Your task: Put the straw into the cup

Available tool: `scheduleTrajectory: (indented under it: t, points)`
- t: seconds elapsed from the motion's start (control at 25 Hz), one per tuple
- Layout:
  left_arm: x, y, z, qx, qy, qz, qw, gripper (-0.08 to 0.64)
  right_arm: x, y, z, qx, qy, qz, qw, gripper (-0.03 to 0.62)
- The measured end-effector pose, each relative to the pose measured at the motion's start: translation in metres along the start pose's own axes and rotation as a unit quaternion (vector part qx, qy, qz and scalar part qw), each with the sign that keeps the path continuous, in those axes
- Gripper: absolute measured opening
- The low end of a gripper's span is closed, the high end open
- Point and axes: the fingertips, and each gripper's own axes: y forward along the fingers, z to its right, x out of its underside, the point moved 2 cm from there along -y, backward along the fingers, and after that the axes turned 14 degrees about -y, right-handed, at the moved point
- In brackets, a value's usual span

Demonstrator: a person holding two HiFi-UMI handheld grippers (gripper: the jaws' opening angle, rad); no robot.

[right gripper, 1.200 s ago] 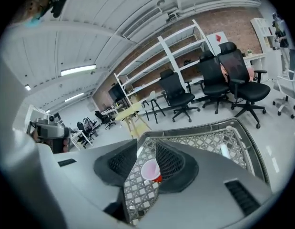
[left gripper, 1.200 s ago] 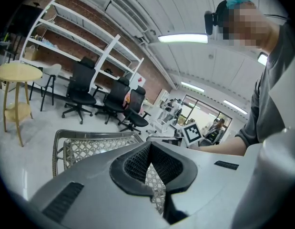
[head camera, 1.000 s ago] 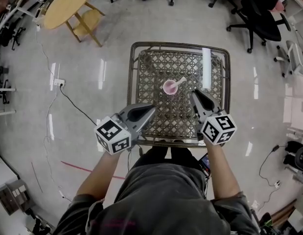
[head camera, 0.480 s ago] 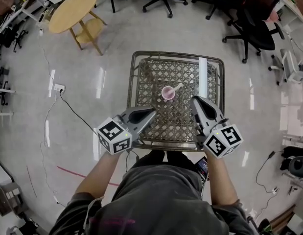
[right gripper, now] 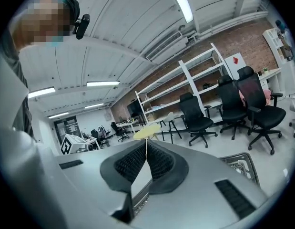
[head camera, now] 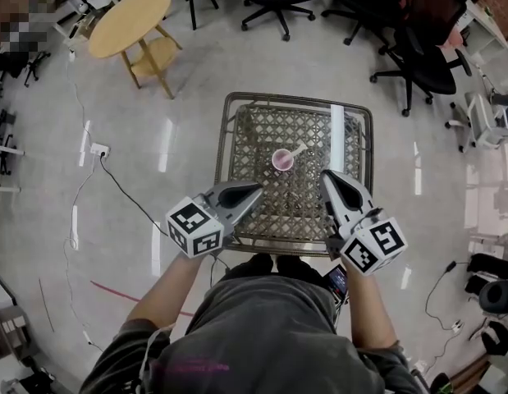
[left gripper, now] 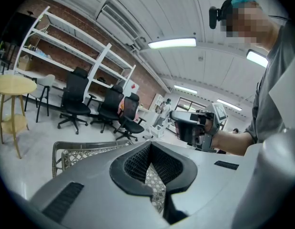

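Two bare arms reach forward from the body, the left forearm (head camera: 167, 290) angled inward and the right forearm (head camera: 370, 302) nearly straight ahead. Each hand holds its tool almost level over the near edge of the woven table (head camera: 296, 98).

The left gripper (head camera: 257, 189) has its fingers pressed together at the tips, with nothing between them. The right gripper (head camera: 325, 175) has just been closing, and its fingers also meet on nothing. Behind the fingers, each marker cube (head camera: 194, 227) shows only black-and-white square patterns, no readable words.

Both sets of fingertips tilt toward each other. Just beyond them and between their lines stands the pink cup (head camera: 282, 161) on the table's middle. The straw (head camera: 297, 148) sits in the cup, leaning out toward the right gripper's side.

Well past the fingertips are black office chairs (head camera: 426, 48) and a round wooden table (head camera: 129, 11).
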Motion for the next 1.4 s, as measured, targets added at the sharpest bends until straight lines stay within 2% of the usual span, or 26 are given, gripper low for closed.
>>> scheduleTrajectory:
  t: [0.76,1.4]
  points:
    - [-0.004,-0.005,0.016,0.023,0.012,0.012,0.9996,0.009,-0.005,0.001,-0.032,-0.011,-0.025,-0.016,1.0,0.014]
    - [-0.003,-0.004,0.018,0.024,0.011,0.01,0.9996,0.009,0.004,-0.001,-0.031,-0.005,-0.022,-0.03,0.999,0.014]
